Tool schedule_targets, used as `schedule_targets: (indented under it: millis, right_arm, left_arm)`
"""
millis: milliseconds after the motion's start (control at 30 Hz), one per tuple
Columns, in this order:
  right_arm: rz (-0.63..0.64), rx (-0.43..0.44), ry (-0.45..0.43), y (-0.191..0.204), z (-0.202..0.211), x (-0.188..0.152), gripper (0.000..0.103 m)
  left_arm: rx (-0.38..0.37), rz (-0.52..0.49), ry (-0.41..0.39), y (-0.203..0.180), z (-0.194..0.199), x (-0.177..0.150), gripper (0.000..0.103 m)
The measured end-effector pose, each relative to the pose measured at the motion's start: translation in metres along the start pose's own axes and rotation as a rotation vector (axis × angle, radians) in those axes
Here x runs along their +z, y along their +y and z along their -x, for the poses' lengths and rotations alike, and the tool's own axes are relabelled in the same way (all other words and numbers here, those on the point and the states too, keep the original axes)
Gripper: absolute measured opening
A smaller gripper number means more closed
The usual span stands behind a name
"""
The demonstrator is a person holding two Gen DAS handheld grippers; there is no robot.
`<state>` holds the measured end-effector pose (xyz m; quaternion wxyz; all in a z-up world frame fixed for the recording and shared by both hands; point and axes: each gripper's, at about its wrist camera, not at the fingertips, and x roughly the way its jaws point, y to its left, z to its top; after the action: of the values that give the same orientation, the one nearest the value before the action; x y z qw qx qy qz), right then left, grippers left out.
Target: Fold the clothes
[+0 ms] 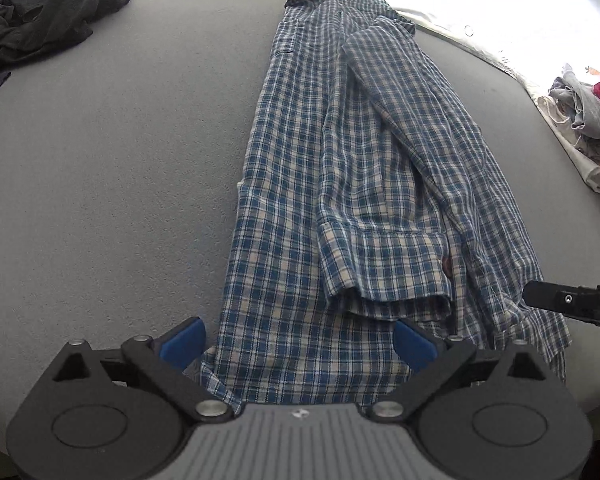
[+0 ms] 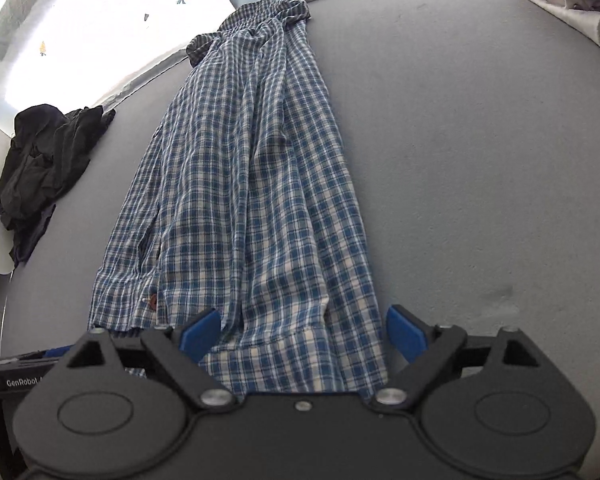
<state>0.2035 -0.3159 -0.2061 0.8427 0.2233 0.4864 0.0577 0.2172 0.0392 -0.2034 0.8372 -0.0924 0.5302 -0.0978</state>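
A blue and white plaid shirt (image 1: 340, 160) lies lengthwise on the grey table (image 1: 120, 160), folded into a long narrow strip with a cuffed sleeve laid on top. Its collar is at the far end and its hem is nearest me. My left gripper (image 1: 300, 344) hangs open over the hem's left part, with its blue pads (image 1: 184, 342) wide apart and off the cloth. In the right wrist view the same shirt (image 2: 252, 180) runs away from me. My right gripper (image 2: 303, 334) stands open over the hem's right part and grips nothing.
A heap of dark clothes (image 1: 40, 12) (image 2: 44, 160) lies at the far left of the table. A mixed pile of light and red garments (image 1: 588, 120) sits at the far right edge. The right tool's black housing (image 1: 572, 304) juts in from the right. Bare grey table (image 2: 480, 160) flanks the shirt.
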Motion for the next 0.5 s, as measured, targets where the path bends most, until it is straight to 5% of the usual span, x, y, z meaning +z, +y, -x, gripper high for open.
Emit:
schedule_targets:
  millis: [233, 500]
  right_arm:
    - [-0.276, 0.207, -0.007, -0.044, 0.008, -0.012, 0.083]
    - [-0.433, 0.273, 0.028, -0.076, 0.01, -0.03, 0.036]
  left_arm:
    - [-0.131, 0.147, 0.009, 0.036, 0.018, -0.011, 0.08]
    - [-0.15, 0.195, 0.025, 0.043, 0.02, -0.015, 0.052]
